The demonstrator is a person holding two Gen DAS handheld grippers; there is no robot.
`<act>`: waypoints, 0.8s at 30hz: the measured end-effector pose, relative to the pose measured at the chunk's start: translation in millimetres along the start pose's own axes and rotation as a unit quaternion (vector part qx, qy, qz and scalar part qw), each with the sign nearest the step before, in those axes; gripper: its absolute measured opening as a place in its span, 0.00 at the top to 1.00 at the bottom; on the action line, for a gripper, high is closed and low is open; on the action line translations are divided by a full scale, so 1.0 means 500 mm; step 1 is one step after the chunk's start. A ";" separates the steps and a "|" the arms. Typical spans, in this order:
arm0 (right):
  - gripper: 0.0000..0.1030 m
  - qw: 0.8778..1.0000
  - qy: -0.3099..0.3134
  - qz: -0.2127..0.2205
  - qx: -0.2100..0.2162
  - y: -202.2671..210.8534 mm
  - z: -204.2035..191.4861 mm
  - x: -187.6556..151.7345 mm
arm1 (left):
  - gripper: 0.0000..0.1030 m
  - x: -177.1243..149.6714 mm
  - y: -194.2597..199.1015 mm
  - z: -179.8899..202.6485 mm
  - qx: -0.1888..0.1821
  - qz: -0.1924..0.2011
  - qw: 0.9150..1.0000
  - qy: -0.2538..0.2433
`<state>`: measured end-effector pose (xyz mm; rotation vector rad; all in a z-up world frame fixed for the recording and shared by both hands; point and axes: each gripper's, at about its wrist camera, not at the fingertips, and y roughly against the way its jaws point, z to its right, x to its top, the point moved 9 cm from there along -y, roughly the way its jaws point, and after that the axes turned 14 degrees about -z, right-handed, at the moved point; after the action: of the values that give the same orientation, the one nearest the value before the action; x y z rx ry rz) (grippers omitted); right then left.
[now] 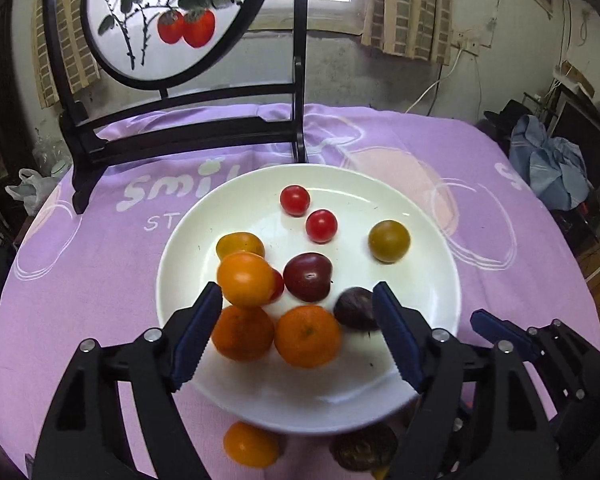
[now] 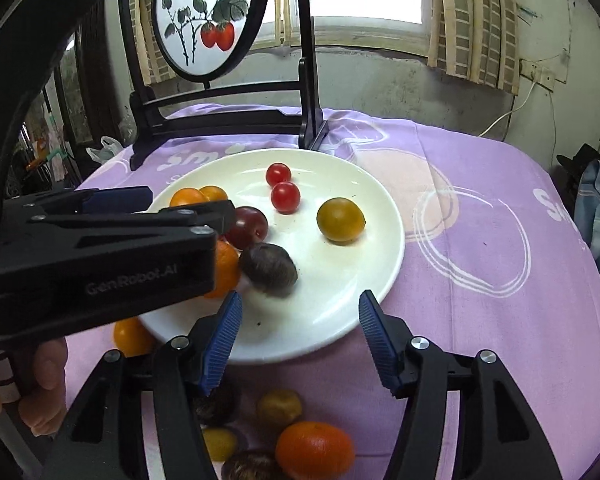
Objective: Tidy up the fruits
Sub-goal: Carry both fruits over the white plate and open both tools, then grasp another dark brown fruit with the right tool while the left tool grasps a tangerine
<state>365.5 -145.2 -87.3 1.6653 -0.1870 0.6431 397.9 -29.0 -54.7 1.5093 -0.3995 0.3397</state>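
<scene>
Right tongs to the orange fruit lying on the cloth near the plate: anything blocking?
Nothing visible. The right tongs are open above the purple cloth, with the orange fruit below them beside the white plate.

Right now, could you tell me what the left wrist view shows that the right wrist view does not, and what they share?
Only the left wrist view: two mandarins fully visible side by side near the plate's front, between the open left claw.

Only the right wrist view: a hand at the lower left, plus an orange fruit on the purple cloth.

Both: the white plate, two red cherry tomatoes, a dark plum, and the painted screen.
</scene>
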 end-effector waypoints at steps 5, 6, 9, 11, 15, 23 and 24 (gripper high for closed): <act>0.40 0.999 -0.022 0.014 0.020 0.045 0.007 -0.034 | 0.18 -0.051 0.062 -0.003 -0.009 0.016 1.000 0.009; 0.40 0.999 -0.028 0.018 0.022 0.058 0.011 -0.045 | 0.17 -0.064 0.072 -0.003 -0.014 0.016 1.000 0.008; 0.39 0.999 -0.038 0.023 0.019 0.086 0.020 -0.077 | 0.13 -0.111 0.096 -0.008 -0.018 0.015 1.000 0.013; 0.38 0.999 -0.042 0.020 0.020 0.099 0.024 -0.098 | 0.12 -0.142 0.108 -0.010 -0.020 0.012 1.000 0.013; 0.33 0.998 -0.053 0.022 0.015 0.125 0.033 -0.141 | 0.10 -0.210 0.124 -0.018 -0.022 0.004 1.000 0.017; 0.26 0.999 -0.035 -0.008 -0.002 0.126 0.012 -0.229 | 0.10 -0.301 0.098 -0.030 -0.028 -0.020 0.999 0.015; 0.26 1.000 -0.028 -0.011 -0.007 0.123 0.006 -0.237 | 0.10 -0.308 0.089 -0.033 -0.027 -0.026 0.999 0.016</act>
<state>239.1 -188.4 -94.8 1.6713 -0.2119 0.5772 241.5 -6.4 -85.7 1.4575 -0.3409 0.3091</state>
